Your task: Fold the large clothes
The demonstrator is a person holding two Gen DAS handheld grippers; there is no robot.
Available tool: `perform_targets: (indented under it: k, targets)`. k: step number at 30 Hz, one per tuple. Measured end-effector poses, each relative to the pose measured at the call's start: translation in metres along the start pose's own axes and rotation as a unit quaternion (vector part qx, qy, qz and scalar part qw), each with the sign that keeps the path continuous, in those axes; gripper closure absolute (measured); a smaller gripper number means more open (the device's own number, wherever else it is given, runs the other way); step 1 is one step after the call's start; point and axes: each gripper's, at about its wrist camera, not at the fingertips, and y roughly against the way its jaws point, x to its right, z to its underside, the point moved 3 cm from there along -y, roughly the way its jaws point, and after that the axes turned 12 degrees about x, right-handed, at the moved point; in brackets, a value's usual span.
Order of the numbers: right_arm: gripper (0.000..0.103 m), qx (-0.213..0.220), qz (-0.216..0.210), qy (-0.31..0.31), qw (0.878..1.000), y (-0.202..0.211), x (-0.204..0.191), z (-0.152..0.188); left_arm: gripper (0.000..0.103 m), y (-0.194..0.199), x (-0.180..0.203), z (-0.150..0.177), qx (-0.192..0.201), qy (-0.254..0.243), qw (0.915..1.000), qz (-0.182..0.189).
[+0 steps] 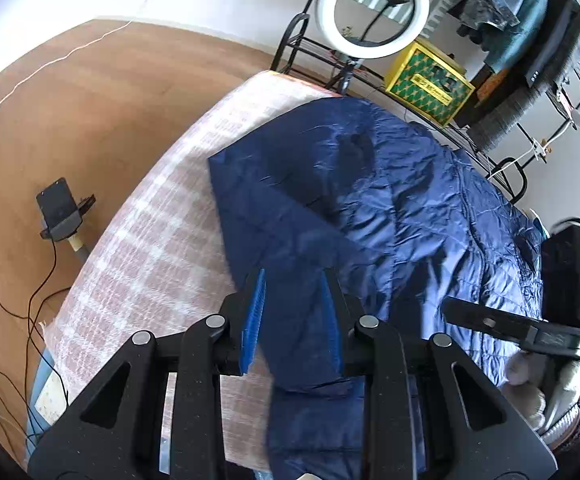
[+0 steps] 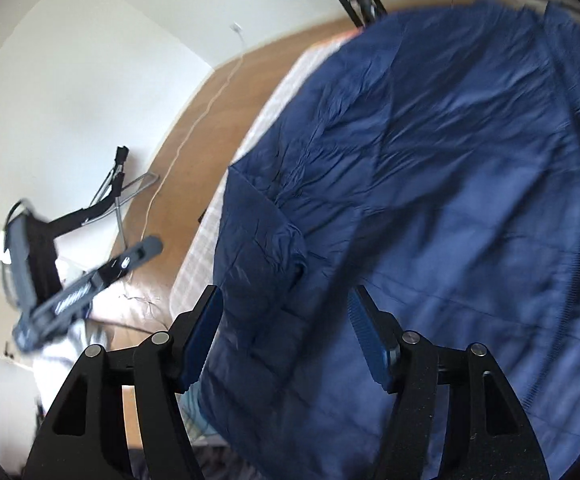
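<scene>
A large navy quilted jacket (image 1: 390,200) lies spread on a bed with a pink checked cover (image 1: 149,248). Its left part is folded over, with a straight edge at the left. My left gripper (image 1: 294,276) is open and empty, hovering above the jacket's near left part. My right gripper (image 2: 285,292) is open and empty above the jacket (image 2: 430,160), near a folded sleeve edge (image 2: 257,232). The right gripper also shows in the left wrist view (image 1: 530,332) at the far right. The left gripper shows in the right wrist view (image 2: 89,280) at the left, off the bed.
A ring light (image 1: 372,8) on a stand, a yellow-green box (image 1: 426,80) and a black metal rack (image 1: 490,120) stand behind the bed. The wooden floor (image 1: 89,120) on the left holds a phone holder (image 1: 59,212) and cables (image 1: 29,320).
</scene>
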Motion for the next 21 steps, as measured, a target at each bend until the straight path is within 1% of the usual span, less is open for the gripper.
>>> perform_targets:
  k: [2, 4, 7, 9, 11, 12, 13, 14, 15, 17, 21]
  targets:
    - [0.038, -0.01, 0.019, -0.002, 1.0, -0.024, -0.001, 0.0, 0.076, -0.004, -0.008, 0.001, -0.002, 0.004, 1.0, -0.001]
    - [0.038, -0.017, 0.035, -0.009, 0.999, -0.039, 0.002, 0.003, 0.076, -0.008, -0.013, 0.0, 0.0, 0.006, 1.0, -0.001]
    - [0.038, -0.03, 0.044, -0.029, 0.998, -0.059, 0.007, 0.008, 0.076, -0.014, -0.024, -0.002, 0.002, 0.007, 1.0, -0.005]
    - [0.037, -0.023, 0.051, -0.018, 0.998, -0.062, 0.002, 0.009, 0.076, -0.02, -0.03, -0.002, 0.002, 0.01, 0.9999, -0.008]
    - [0.039, -0.024, 0.062, 0.012, 0.998, -0.067, -0.005, 0.008, 0.076, -0.027, -0.035, -0.002, 0.001, 0.012, 0.9999, -0.011]
    - [0.046, -0.022, 0.067, 0.029, 0.997, -0.068, -0.01, 0.007, 0.076, -0.031, -0.038, -0.002, 0.0, 0.013, 0.9998, -0.014]
    - [0.057, -0.025, 0.068, 0.043, 0.996, -0.072, -0.013, 0.005, 0.076, -0.034, -0.04, -0.002, 0.0, 0.013, 0.9998, -0.016]
    - [0.083, -0.035, 0.064, 0.054, 0.996, -0.075, -0.017, 0.005, 0.076, -0.036, -0.041, -0.002, 0.0, 0.014, 0.9997, -0.018]
    - [0.097, -0.044, 0.06, 0.061, 0.995, -0.078, -0.02, 0.005, 0.076, -0.038, -0.042, -0.003, 0.0, 0.015, 0.9997, -0.02]
    - [0.098, -0.039, 0.055, 0.07, 0.995, -0.076, -0.025, 0.001, 0.076, -0.038, -0.043, -0.005, 0.004, 0.019, 0.9996, -0.02]
    - [0.098, -0.005, 0.039, 0.079, 0.996, -0.049, -0.032, -0.019, 0.076, -0.034, -0.044, -0.013, 0.018, 0.011, 0.9995, -0.025]
